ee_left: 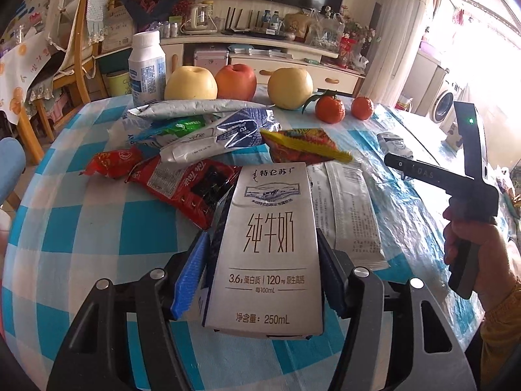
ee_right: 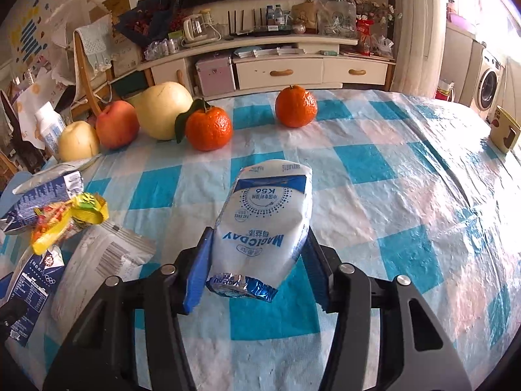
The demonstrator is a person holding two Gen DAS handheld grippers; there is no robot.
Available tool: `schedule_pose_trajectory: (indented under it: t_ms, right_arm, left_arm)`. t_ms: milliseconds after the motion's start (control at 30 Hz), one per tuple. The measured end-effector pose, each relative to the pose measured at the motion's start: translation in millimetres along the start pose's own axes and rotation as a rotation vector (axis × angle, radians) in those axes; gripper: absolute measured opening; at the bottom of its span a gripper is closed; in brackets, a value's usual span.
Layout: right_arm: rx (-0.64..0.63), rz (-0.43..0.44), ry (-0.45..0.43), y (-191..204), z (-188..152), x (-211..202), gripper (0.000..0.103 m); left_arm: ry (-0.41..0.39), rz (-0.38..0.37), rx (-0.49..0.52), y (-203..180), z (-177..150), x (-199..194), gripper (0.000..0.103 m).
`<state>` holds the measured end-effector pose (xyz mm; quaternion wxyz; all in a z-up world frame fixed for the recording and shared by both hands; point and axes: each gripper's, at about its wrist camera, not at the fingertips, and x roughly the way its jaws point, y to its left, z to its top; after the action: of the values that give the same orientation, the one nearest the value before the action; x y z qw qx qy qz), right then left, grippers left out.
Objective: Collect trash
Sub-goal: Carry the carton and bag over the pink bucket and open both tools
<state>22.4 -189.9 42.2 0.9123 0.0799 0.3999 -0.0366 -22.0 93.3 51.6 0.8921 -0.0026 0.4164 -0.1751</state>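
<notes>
My left gripper (ee_left: 265,244) is shut on a silver-white 250 mL milk carton (ee_left: 267,215), its blue pads pressing both sides; the carton points away, over the checked tablecloth. My right gripper (ee_right: 259,238) is shut on a white and blue soft pouch (ee_right: 270,202), squeezed at its lower half and tilted up off the cloth. More trash lies in a heap ahead of the left gripper: red wrappers (ee_left: 182,185), a crumpled silver-blue pack (ee_left: 221,137), a yellow-red wrapper (ee_left: 302,146) and a flat white sachet (ee_left: 351,215).
Two pears, an apple (ee_left: 236,81) and two tangerines (ee_right: 208,127) line the table's far edge beside a white bottle (ee_left: 146,68). A paper cup (ee_right: 504,130) stands at the right edge. A hand (ee_left: 475,247) carries the right gripper's handle. A wooden chair stands at the left.
</notes>
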Motion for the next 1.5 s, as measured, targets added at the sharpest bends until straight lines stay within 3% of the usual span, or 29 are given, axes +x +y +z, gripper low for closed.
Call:
schedule_pose_trajectory:
  t_ms: [300,900,1133,1500]
  right_arm:
    - [0.026,0.065,-0.077,18,-12,-44,0.054]
    - [-0.102,0.263,-0.049,143,-56,-85,0.054]
    - [-0.212,0.365,-0.035,216,-64,-101,0.054]
    - [-0.435,0.617,-0.017,383,-69,-135,0.054]
  left_arm:
    - [-0.051,-0.037,-0.031,16,0,-30,0.064]
    - [-0.177,-0.041,-0.176,95,-8,-103,0.064]
    - [-0.240,0.018,-0.247,136,-9,-133,0.064]
    - [-0.321,0.254,-0.365,231,-24,-206,0.064]
